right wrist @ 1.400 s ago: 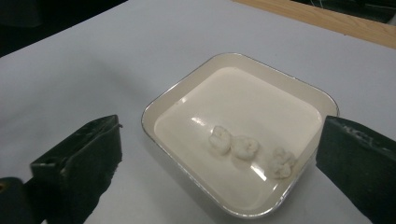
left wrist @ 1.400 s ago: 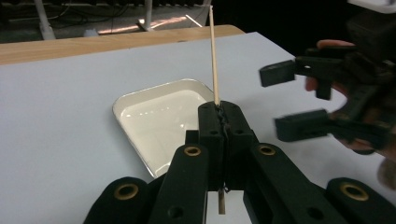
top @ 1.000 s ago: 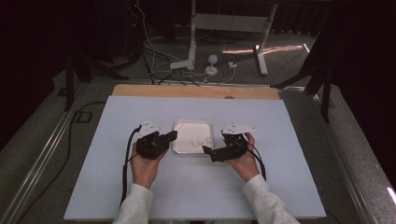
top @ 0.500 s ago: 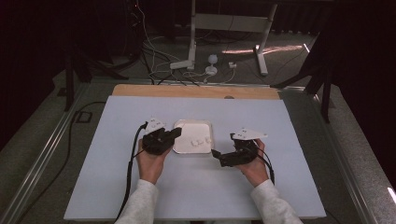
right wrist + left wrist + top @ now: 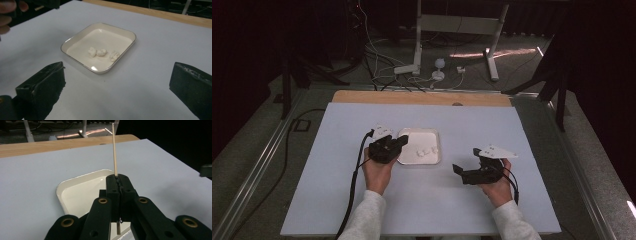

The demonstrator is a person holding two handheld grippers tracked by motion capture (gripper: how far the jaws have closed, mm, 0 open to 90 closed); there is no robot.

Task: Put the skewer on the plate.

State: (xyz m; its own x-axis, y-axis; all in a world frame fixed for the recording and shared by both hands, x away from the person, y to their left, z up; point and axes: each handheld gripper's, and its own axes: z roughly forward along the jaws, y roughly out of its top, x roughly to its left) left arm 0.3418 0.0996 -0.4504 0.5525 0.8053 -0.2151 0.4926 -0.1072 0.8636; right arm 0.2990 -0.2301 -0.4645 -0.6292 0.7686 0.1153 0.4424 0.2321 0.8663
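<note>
A shallow white square tray (image 5: 410,134) lies mid-table with three small white lumps (image 5: 102,52) in it; the high view shows the lumps (image 5: 427,151) toward its right side. My left gripper (image 5: 398,142) rests at the tray's left edge, shut on a thin wooden skewer (image 5: 114,147) that points up past the jaws in the left gripper view (image 5: 117,180). My right gripper (image 5: 458,171) is to the right of the tray and nearer the person. It stands wide open with nothing between its fingers (image 5: 41,85), facing the tray (image 5: 75,40).
The light blue mat (image 5: 337,200) covers a wooden table whose far edge (image 5: 422,97) shows bare. Cables and metal stand legs (image 5: 412,65) lie on the floor beyond.
My right gripper has drawn back from the tray, to the right and toward the person. My left gripper stayed at the tray's left edge.
</note>
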